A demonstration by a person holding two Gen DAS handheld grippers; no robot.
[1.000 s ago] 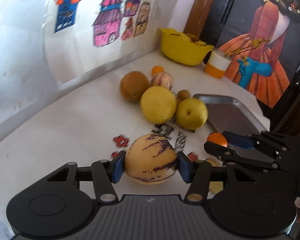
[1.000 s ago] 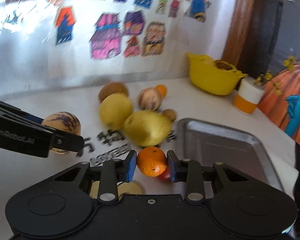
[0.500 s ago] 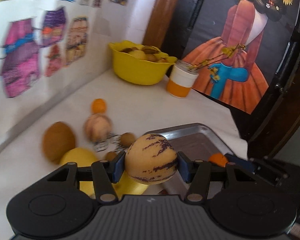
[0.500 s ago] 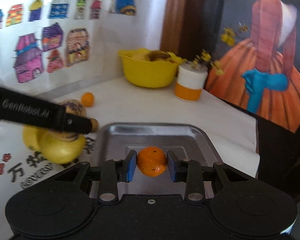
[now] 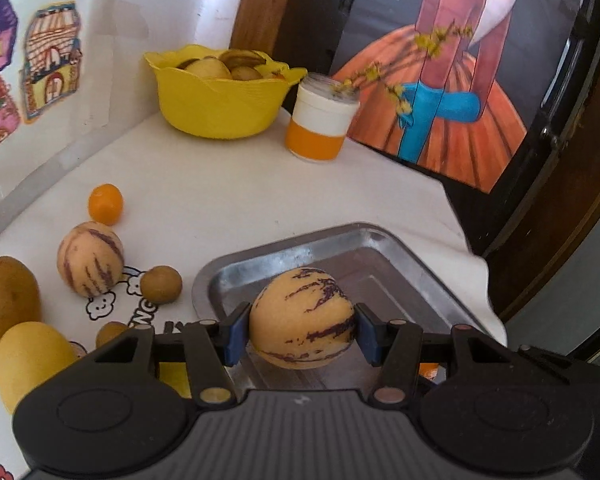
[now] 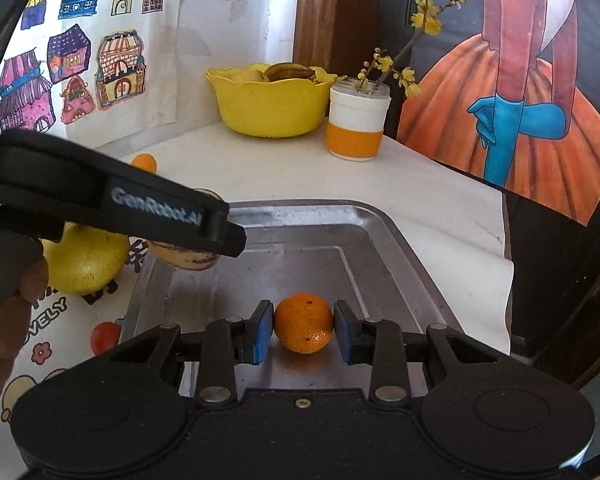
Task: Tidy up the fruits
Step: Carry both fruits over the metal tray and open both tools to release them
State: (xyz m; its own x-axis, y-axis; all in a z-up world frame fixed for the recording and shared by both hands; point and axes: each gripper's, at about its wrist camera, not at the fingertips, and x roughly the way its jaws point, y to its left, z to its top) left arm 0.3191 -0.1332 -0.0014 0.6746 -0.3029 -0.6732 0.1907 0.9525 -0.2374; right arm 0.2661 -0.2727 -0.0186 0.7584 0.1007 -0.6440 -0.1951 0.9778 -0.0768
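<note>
My left gripper (image 5: pixel 302 330) is shut on a cream melon with purple stripes (image 5: pixel 302 316) and holds it over the near left part of the metal tray (image 5: pixel 380 240). My right gripper (image 6: pixel 303 330) stands around a small orange (image 6: pixel 303 322) low over the tray (image 6: pixel 380 240), with a thin gap showing at each pad. The left gripper's arm (image 6: pixel 112 204) crosses the right wrist view with the melon (image 6: pixel 188 256) under it.
On the white table lie a second striped melon (image 5: pixel 90 264), a small orange (image 5: pixel 105 203), a brown fruit (image 5: pixel 6 300), small brown round fruits (image 5: pixel 161 284), yellow fruits (image 5: pixel 28 360) and a red one (image 6: pixel 104 336). A yellow bowl (image 5: pixel 220 96) and an orange-white cup (image 5: pixel 320 120) stand behind.
Both grippers swung right from the fruit pile to above the tray, carrying melon and orange. The right gripper's pads now stand slightly off the orange.
</note>
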